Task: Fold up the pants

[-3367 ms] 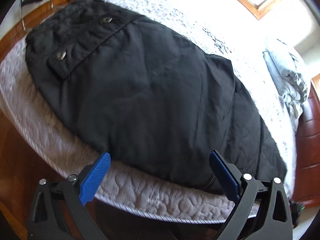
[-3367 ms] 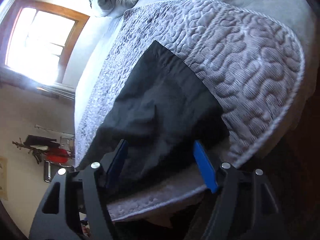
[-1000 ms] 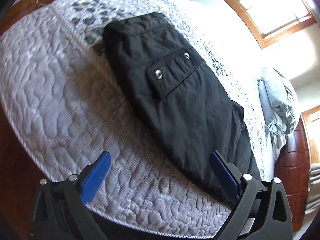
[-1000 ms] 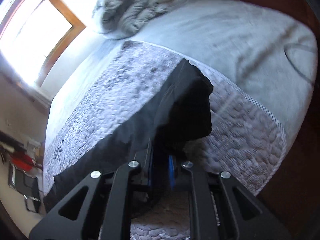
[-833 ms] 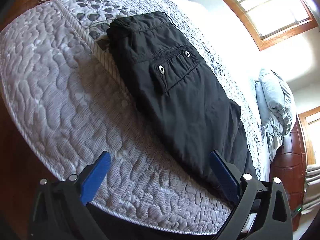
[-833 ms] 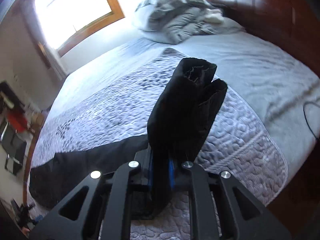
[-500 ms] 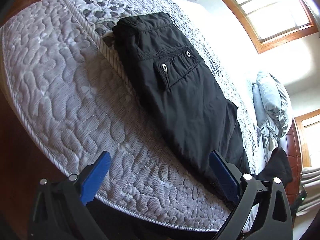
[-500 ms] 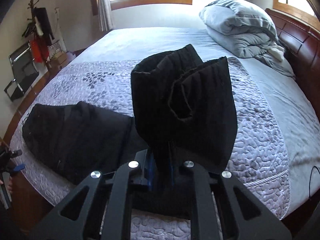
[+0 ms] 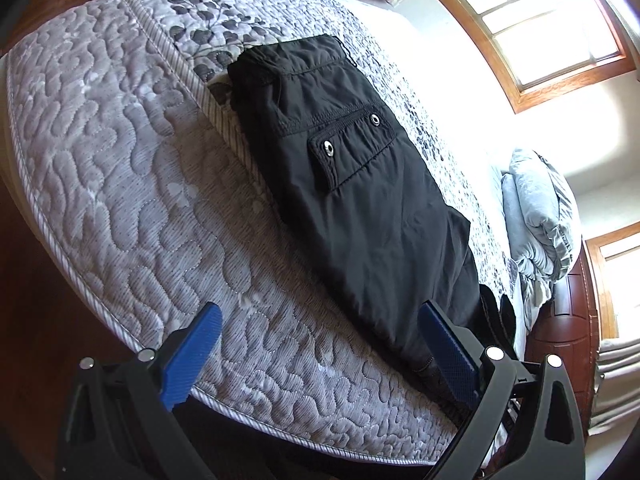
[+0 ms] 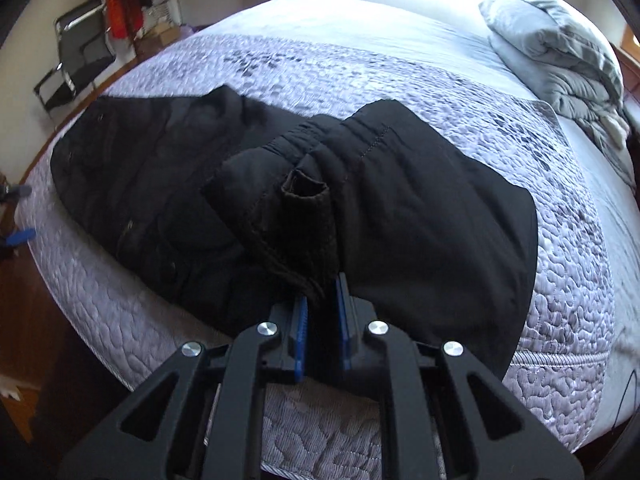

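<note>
Swung over since a second ago, the right hand-held gripper (image 10: pixel 322 304) clamps the black pants' (image 10: pixel 400 216) ribbed cuff above the quilted bed (image 9: pixel 140 208); the left hand-held gripper (image 9: pixel 320 344) gapes, holding nothing.

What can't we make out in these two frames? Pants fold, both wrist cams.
- Right wrist view: the right gripper is shut on the pants; the lifted leg end hides how the layers beneath lie.
- Left wrist view: the open left gripper has its right finger covering the pants' near end.
- Right wrist view: blur smears the far waist area; snaps unreadable.
</note>
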### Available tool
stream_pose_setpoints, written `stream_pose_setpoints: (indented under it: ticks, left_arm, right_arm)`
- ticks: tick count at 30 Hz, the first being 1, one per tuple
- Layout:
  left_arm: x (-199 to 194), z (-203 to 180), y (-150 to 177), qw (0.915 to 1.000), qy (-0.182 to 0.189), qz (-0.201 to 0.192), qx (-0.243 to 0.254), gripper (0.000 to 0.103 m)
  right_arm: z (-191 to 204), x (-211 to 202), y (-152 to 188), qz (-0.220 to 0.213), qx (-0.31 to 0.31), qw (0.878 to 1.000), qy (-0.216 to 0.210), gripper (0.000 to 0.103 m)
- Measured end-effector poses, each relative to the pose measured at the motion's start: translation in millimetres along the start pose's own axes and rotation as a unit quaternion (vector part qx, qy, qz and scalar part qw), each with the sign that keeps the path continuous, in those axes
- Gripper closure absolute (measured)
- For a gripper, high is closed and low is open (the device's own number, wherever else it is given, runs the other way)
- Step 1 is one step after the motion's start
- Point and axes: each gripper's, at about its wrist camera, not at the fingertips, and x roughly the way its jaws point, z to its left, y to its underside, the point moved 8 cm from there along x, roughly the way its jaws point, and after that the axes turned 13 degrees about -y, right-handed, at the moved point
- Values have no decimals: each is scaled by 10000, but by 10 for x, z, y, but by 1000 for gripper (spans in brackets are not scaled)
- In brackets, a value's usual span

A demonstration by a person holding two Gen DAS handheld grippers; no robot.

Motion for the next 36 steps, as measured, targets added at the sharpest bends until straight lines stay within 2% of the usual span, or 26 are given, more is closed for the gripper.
stream_pose_setpoints:
  ticks: [6, 8, 12, 13, 15, 18, 21, 24, 27, 29, 30, 32, 34, 36]
  left_arm:
    - [65, -15, 51, 10000, -13, 65, -33, 4]
    - [90, -20, 72, 9999, 4, 95, -52, 4]
    - [125, -37, 101, 9999, 6, 145, -33, 4]
    - [132, -36, 105, 9999, -2, 148, -35, 4]
    - [144, -33, 107, 9999, 4, 164, -56, 4]
    - [158, -36, 113, 9998, 43, 176, -108, 4]
    - [164, -53, 118, 9998, 62, 174, -95, 4]
    - [179, -81, 141, 9997, 98, 207, -81, 4]
    - [187, -105, 173, 9996, 112, 237, -51, 4]
    - [187, -103, 180, 9996, 103, 239, -60, 4]
    - [186, -98, 177, 9996, 104, 240, -72, 4]
    - [188, -82, 173, 9996, 96, 242, -107, 4]
    - [187, -69, 169, 9996, 89, 233, -129, 4]
    - [193, -61, 167, 9996, 80, 234, -140, 4]
  right_arm:
    - [173, 179, 178, 336, -675, 9970, 166, 90]
    - [183, 281, 239, 499, -716, 9961, 128, 83]
    - [273, 358, 361, 667, -692, 9950, -260, 51]
    - [302, 329, 373, 622, -627, 9953, -403, 47]
    - [325, 222, 364, 480, -396, 9957, -680, 46]
    - [300, -18, 264, 24, 204, 9929, -1170, 46]
    - [311, -72, 203, -52, 253, 9925, -1193, 44]
    - [331, 19, 175, 16, 92, 9955, -941, 44]
    - [328, 149, 90, 96, 81, 9962, -866, 44]
    - [285, 254, 81, 203, 4, 9979, -619, 44]
    - [272, 283, 85, 238, -43, 9982, -549, 47]
    - [231, 362, 90, 309, -85, 9986, -431, 61]
    - [225, 358, 85, 250, -25, 9981, -564, 78]
    - [231, 341, 92, 230, -56, 9978, -624, 82]
